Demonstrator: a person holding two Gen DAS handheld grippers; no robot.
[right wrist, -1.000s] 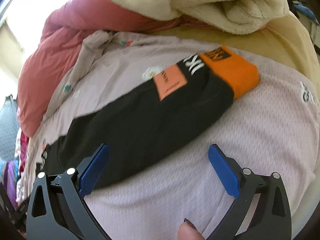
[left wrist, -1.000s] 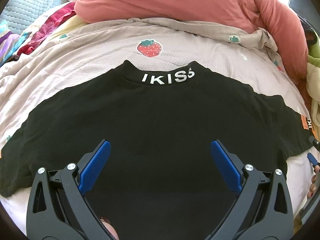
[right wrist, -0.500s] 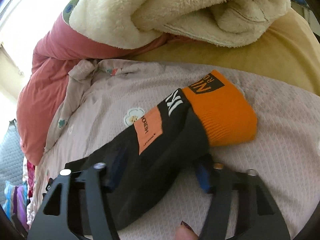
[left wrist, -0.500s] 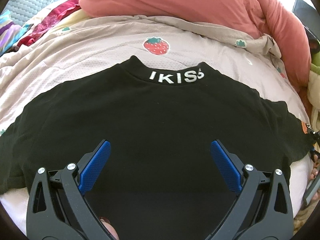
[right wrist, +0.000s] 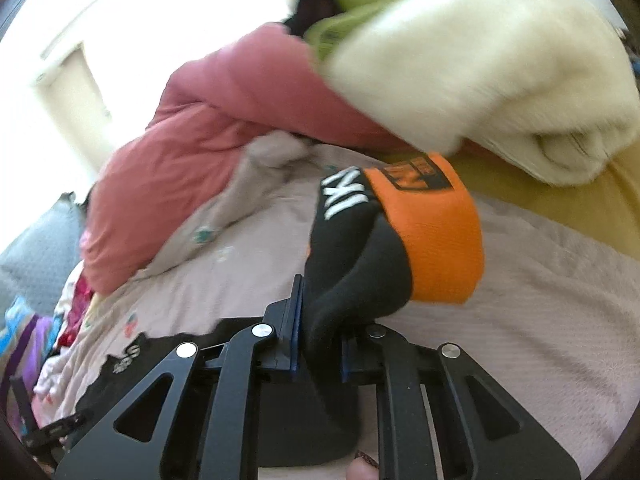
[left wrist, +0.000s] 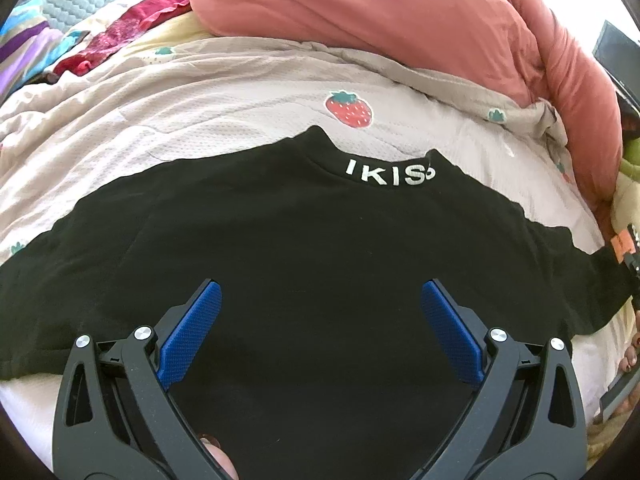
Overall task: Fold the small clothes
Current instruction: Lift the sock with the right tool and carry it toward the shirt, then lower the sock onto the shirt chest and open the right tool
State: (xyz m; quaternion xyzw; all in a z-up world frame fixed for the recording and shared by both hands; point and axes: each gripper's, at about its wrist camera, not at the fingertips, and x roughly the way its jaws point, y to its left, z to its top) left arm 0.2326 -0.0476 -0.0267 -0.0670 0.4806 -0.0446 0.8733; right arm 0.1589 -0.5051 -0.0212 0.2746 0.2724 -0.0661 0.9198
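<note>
- The right gripper (right wrist: 318,344), whose blue pads stood wide apart over the sleeve a second ago, is now pressed together on the black sleeve (right wrist: 352,264) of the top, just below its orange cuff (right wrist: 436,236); the pinched cloth bunches up between the pads at the lower centre of the right wrist view.
- The cuff, flat on the bedding one second ago, now stands raised and curled at the centre right of that view, with white letters on the black part beside it.
- The left gripper (left wrist: 320,328) is unchanged: its blue pads remain spread wide at the lower part of the left wrist view, holding nothing, hovering over the body of the black top (left wrist: 304,248).
- The top lies spread flat on the pinkish strawberry-print sheet (left wrist: 224,112), its collar with white lettering now lower in the frame than a second ago, at the upper centre.
- A red-pink duvet (left wrist: 400,20) fills the top of the left view.
- A cream fleece blanket (right wrist: 480,64) is at the upper right of the right view, blurred.
</note>
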